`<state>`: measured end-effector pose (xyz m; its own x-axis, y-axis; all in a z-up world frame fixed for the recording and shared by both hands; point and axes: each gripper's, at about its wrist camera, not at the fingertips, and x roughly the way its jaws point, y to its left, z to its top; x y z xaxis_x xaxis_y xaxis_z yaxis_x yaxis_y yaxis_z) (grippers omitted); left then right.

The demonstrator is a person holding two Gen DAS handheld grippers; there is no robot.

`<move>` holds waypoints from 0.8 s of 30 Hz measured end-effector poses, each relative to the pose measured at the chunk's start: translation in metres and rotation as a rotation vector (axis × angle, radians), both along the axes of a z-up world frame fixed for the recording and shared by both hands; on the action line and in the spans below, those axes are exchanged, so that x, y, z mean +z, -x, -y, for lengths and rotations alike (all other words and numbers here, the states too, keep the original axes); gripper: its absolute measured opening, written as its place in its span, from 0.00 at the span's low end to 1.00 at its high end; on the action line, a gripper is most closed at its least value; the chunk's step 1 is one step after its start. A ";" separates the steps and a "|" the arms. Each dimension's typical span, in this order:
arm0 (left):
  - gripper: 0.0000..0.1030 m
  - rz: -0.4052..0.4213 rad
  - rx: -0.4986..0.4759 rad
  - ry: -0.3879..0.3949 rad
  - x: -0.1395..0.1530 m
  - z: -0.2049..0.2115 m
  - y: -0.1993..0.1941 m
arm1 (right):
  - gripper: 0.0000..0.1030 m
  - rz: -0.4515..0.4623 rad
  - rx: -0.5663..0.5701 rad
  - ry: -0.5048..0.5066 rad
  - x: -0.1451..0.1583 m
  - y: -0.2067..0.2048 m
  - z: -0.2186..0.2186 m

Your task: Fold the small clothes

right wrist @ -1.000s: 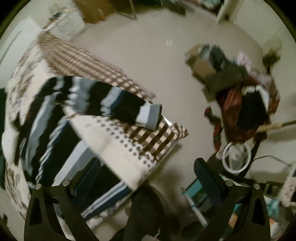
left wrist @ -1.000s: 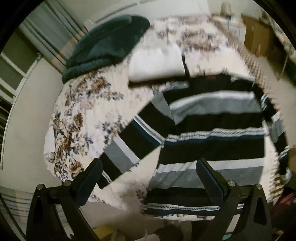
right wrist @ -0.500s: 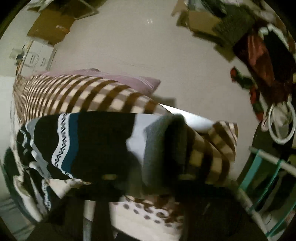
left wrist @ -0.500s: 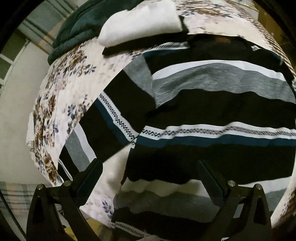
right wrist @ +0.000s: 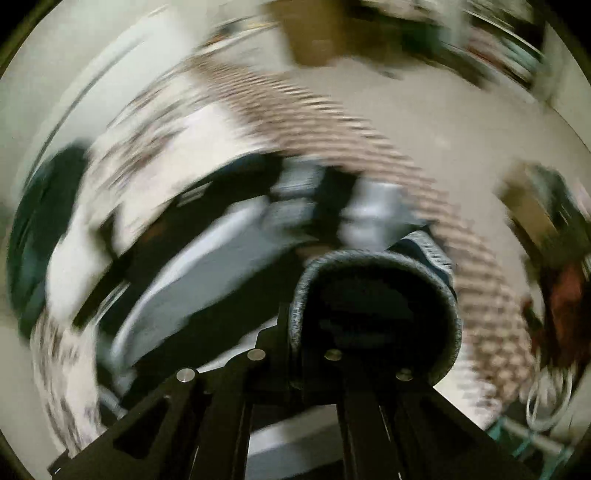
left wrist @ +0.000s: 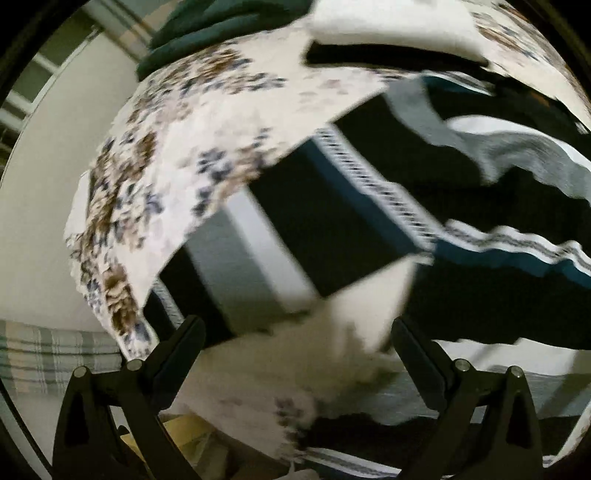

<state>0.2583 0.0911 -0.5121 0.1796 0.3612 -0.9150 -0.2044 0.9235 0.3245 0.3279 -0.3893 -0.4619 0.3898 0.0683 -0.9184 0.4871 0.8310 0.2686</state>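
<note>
A black, grey and white striped sweater [left wrist: 498, 206] lies spread on a floral bedspread [left wrist: 177, 147]. Its left sleeve [left wrist: 295, 229] runs diagonally down to the bed's near corner. My left gripper [left wrist: 295, 354] hangs open close above the lower end of that sleeve, with nothing between its fingers. In the blurred right wrist view my right gripper [right wrist: 306, 332] is shut on the grey ribbed cuff [right wrist: 376, 258] of the other sleeve. The cuff gapes round in front of the camera and hides the fingertips. The sweater body [right wrist: 207, 258] stretches away to the left behind it.
A folded white garment [left wrist: 391, 29] on a black one and a dark green blanket [left wrist: 221, 22] lie at the bed's far end. Bare floor lies left of the bed, plaid fabric [left wrist: 44, 354] low left. Brown checked bedding [right wrist: 332, 110] and a floor clutter pile [right wrist: 554, 295] show on the right.
My left gripper has dropped towards the left sleeve, still open. My right gripper has shut on the right sleeve's cuff and swung it up, with the view turning fast.
</note>
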 end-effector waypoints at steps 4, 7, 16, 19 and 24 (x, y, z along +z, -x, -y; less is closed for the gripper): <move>1.00 0.017 0.052 -0.025 0.000 -0.040 0.008 | 0.03 0.013 0.235 -0.007 -0.011 -0.064 -0.145; 1.00 0.025 0.080 -0.031 -0.001 -0.063 0.014 | 0.03 -0.010 0.397 0.019 -0.033 -0.098 -0.257; 1.00 0.031 0.118 -0.021 -0.009 -0.102 0.027 | 0.30 -0.194 0.612 0.033 -0.109 -0.116 -0.395; 1.00 0.019 0.132 -0.012 -0.015 -0.111 0.032 | 0.57 -0.143 0.592 -0.171 -0.098 -0.098 -0.367; 1.00 0.006 0.191 -0.007 -0.020 -0.140 0.043 | 0.77 -0.045 0.493 -0.387 -0.071 -0.045 -0.298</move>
<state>0.2157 0.2312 -0.5323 0.1124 0.3960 -0.9114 -0.3774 0.8655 0.3295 0.3726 -0.0910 -0.5325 0.1897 0.5608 -0.8060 0.0893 0.8076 0.5829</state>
